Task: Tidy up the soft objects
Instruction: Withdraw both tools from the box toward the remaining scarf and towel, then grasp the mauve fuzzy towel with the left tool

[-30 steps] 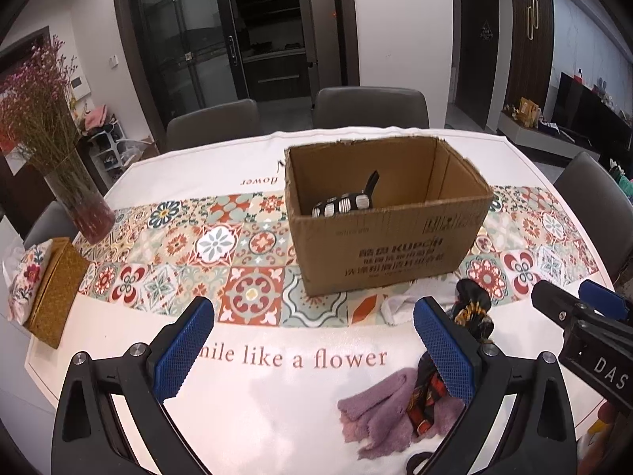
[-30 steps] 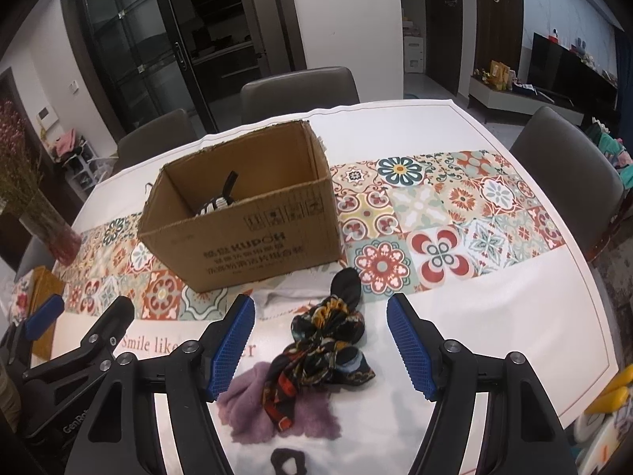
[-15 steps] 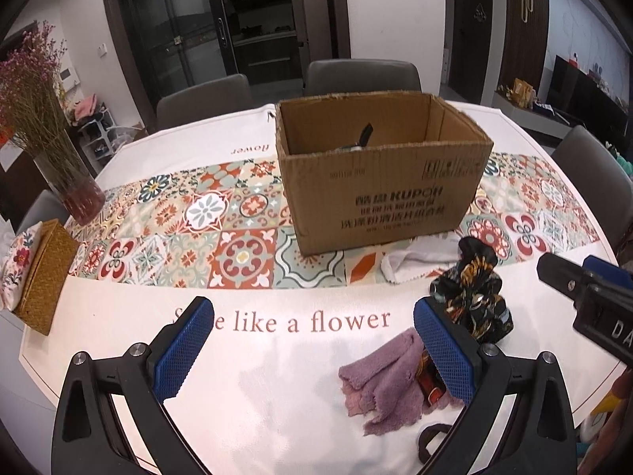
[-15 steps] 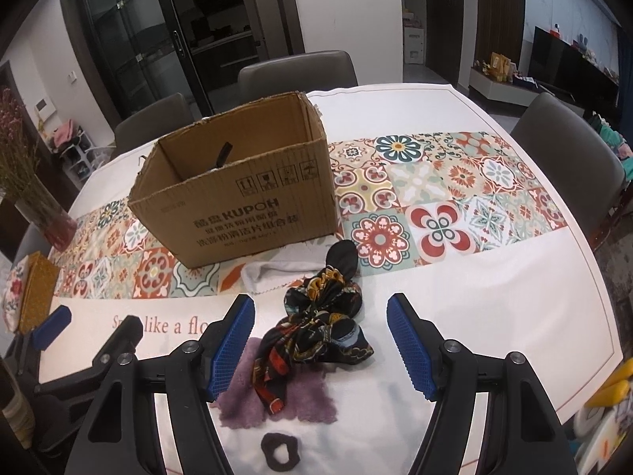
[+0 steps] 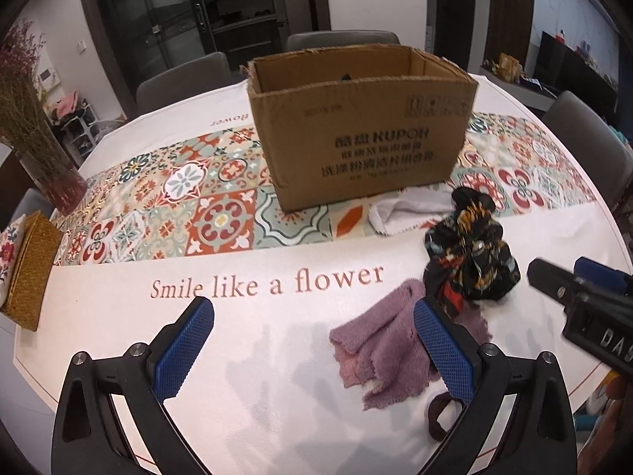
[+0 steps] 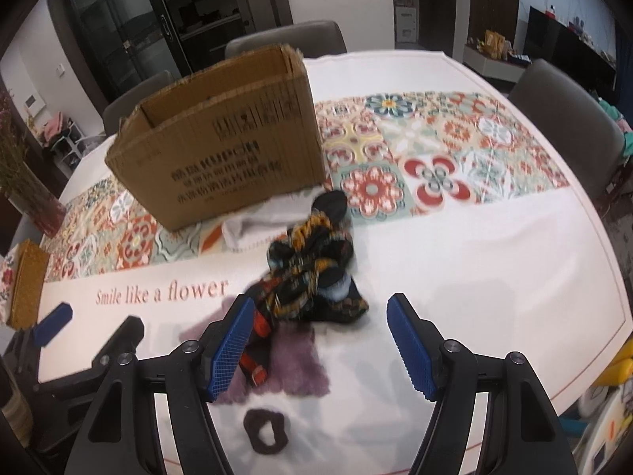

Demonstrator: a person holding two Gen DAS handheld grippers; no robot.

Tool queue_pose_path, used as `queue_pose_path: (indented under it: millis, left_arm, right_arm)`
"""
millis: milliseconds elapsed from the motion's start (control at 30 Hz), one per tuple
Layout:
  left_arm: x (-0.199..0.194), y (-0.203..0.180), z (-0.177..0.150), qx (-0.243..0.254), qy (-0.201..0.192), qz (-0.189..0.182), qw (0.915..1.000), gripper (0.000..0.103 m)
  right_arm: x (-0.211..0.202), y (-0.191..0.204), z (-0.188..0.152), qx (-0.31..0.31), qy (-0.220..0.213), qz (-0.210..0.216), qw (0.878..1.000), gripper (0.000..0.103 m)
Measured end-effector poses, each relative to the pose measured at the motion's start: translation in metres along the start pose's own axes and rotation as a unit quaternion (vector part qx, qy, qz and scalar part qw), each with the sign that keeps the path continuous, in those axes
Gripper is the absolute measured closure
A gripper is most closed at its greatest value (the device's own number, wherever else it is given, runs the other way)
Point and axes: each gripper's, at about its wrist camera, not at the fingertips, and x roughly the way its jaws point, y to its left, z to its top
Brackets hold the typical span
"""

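Observation:
An open cardboard box (image 5: 364, 134) stands on the patterned runner; it also shows in the right wrist view (image 6: 221, 146). In front of it lie a white cloth (image 5: 411, 209), a black patterned scarf (image 5: 470, 257) and a purple fuzzy cloth (image 5: 379, 348). A dark hair tie (image 6: 264, 431) lies near the table's front edge. My left gripper (image 5: 312, 348) is open and empty, low over the table left of the purple cloth. My right gripper (image 6: 320, 344) is open and empty, just in front of the scarf (image 6: 312, 269), above the purple cloth (image 6: 285, 364).
A glass vase with dried flowers (image 5: 43, 158) and a woven tissue box (image 5: 27, 269) stand at the left edge of the table. Grey chairs (image 6: 565, 122) surround the table. The white tablecloth (image 6: 474, 261) reaches right of the scarf.
Both grippers have moved down and closer to the table and the soft objects. The box interior has dropped out of sight. Both stay open.

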Motion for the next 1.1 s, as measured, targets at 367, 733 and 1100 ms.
queue_pose_path:
  millis: [367, 733, 1100]
  left_arm:
    - [0.02, -0.018, -0.026, 0.03, 0.034, -0.04, 0.9981, 0.0]
    - [0.039, -0.022, -0.041, 0.035, 0.067, -0.057, 0.9955, 0.001]
    - [0.064, -0.036, -0.048, 0.058, 0.091, -0.067, 0.9919, 0.014]
  right_arm:
    - [0.016, -0.011, -0.038, -0.002, 0.043, -0.014, 0.999, 0.033]
    - [0.034, -0.018, -0.068, 0.015, 0.082, -0.012, 0.996, 0.033]
    - [0.043, -0.025, -0.076, 0.022, 0.093, -0.02, 0.995, 0.033]
